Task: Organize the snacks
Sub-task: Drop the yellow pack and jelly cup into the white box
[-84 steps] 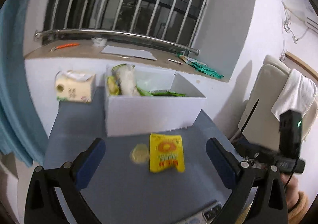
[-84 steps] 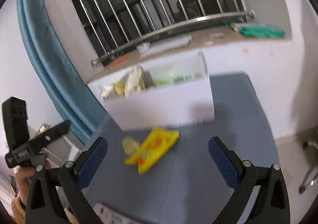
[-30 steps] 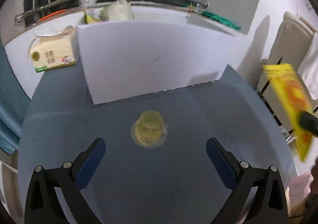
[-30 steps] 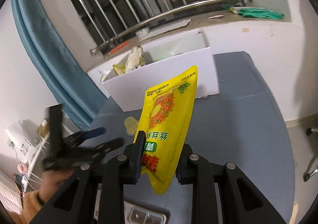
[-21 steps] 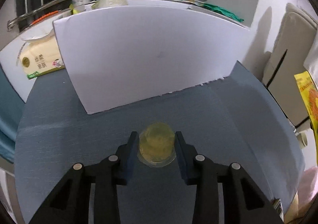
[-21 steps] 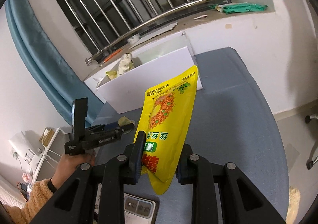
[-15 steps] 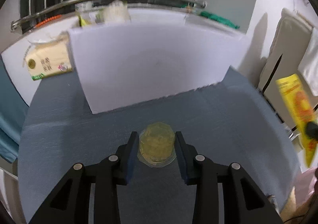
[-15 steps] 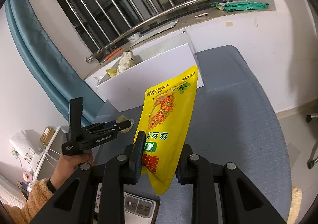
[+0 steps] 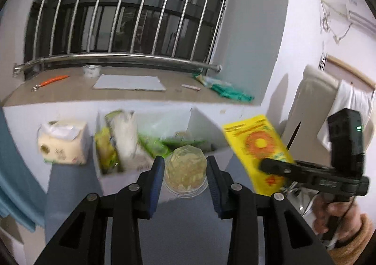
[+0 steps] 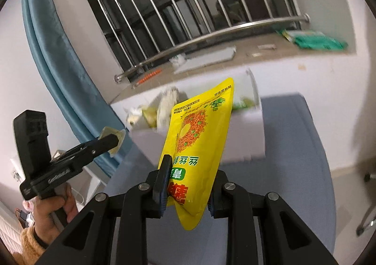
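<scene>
My left gripper (image 9: 185,173) is shut on a small clear jelly cup (image 9: 185,169) and holds it raised in front of the white box (image 9: 122,179). The box holds several snack packets (image 9: 124,142). My right gripper (image 10: 188,185) is shut on a yellow snack bag (image 10: 199,138), upright, raised in front of the white box (image 10: 246,142). The yellow bag also shows at the right in the left wrist view (image 9: 258,147). The jelly cup shows in the other gripper at the left in the right wrist view (image 10: 112,138).
The box stands on a blue-grey table (image 9: 183,229) against a windowsill (image 9: 129,93). A tissue pack (image 9: 62,145) sits left of the box. A blue curtain (image 10: 58,65) hangs at the left. A beige chair with a towel (image 9: 329,100) stands at the right.
My left gripper closed on the jelly cup and lifted it off the table toward the box. My right gripper picked up the yellow bag and carried it up toward the box.
</scene>
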`<state>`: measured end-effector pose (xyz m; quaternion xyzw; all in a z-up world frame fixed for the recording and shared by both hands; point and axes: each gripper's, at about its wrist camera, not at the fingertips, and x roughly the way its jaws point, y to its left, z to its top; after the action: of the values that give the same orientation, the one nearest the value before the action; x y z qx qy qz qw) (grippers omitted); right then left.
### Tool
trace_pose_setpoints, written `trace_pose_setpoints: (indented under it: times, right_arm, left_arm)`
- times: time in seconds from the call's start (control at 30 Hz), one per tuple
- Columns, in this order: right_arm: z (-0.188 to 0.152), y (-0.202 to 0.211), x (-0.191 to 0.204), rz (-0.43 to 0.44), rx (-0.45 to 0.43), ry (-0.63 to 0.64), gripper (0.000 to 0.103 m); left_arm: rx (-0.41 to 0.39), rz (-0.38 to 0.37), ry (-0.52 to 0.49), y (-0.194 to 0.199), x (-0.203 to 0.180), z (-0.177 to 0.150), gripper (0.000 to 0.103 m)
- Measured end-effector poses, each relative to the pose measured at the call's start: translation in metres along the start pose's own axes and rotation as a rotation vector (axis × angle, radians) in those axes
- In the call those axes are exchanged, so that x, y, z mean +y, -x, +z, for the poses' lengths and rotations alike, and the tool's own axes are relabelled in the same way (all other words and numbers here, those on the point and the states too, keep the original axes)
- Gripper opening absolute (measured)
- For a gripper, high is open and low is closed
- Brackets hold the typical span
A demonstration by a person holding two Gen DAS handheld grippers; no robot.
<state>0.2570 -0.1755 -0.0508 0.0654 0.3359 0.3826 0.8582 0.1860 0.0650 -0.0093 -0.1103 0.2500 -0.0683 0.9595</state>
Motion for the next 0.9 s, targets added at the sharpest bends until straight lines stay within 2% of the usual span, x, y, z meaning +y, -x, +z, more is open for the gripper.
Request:
trace_pose_setpoints:
  times: [0.2, 0.3, 0.37, 0.4, 0.43, 0.47, 0.5, 0.53, 0.57, 0.63, 0.7, 0.77, 0.9]
  right_arm:
    - [0.065, -0.050, -0.015, -0.054, 0.045, 0.013, 0.028]
    - [0.089, -0.080, -0.031, -0.085, 0.065, 0.017, 0.028]
    - [0.095, -0.090, -0.038, -0.086, 0.066, 0.014, 0.028]
    - [0.098, -0.097, -0.042, -0.073, 0.080, 0.006, 0.030]
    - [0.101, -0.105, -0.046, -0.060, 0.098, -0.004, 0.030]
    - [0.102, -0.111, -0.048, -0.065, 0.117, -0.005, 0.052]
    - [0.103, -0.116, -0.050, -0.102, 0.124, -0.005, 0.095]
    - [0.102, -0.114, -0.052, -0.166, 0.083, 0.003, 0.103]
    - [0.099, -0.110, -0.053, -0.193, 0.050, 0.017, 0.103]
    - [0.094, -0.105, -0.058, -0.187, 0.040, 0.001, 0.103]
    - [0.089, -0.099, -0.061, -0.205, 0.038, -0.010, 0.103]
    - [0.087, -0.092, -0.058, -0.219, 0.023, 0.016, 0.103]
    - [0.086, -0.080, -0.043, -0.254, -0.005, 0.093, 0.103]
  left_arm:
    - [0.059, 0.017, -0.012, -0.066, 0.010, 0.052, 0.040]
    - [0.081, 0.065, -0.049, -0.095, 0.012, 0.065, 0.040]
    - [0.101, 0.068, -0.046, -0.111, 0.018, 0.066, 0.041]
    - [0.121, 0.076, -0.041, -0.119, 0.021, 0.065, 0.043]
    - [0.154, 0.091, -0.033, -0.126, 0.024, 0.062, 0.062]
    - [0.174, 0.104, -0.023, -0.129, 0.027, 0.059, 0.079]
    - [0.183, 0.138, -0.007, -0.130, 0.031, 0.054, 0.102]
    - [0.168, 0.162, -0.001, -0.127, 0.033, 0.050, 0.103]
    - [0.151, 0.166, 0.007, -0.123, 0.037, 0.047, 0.103]
    - [0.126, 0.144, 0.030, -0.115, 0.042, 0.041, 0.103]
    - [0.108, 0.165, 0.044, -0.107, 0.044, 0.039, 0.103]
    - [0.098, 0.200, 0.034, -0.099, 0.041, 0.039, 0.103]
    - [0.028, 0.202, -0.007, -0.073, 0.029, 0.043, 0.103]
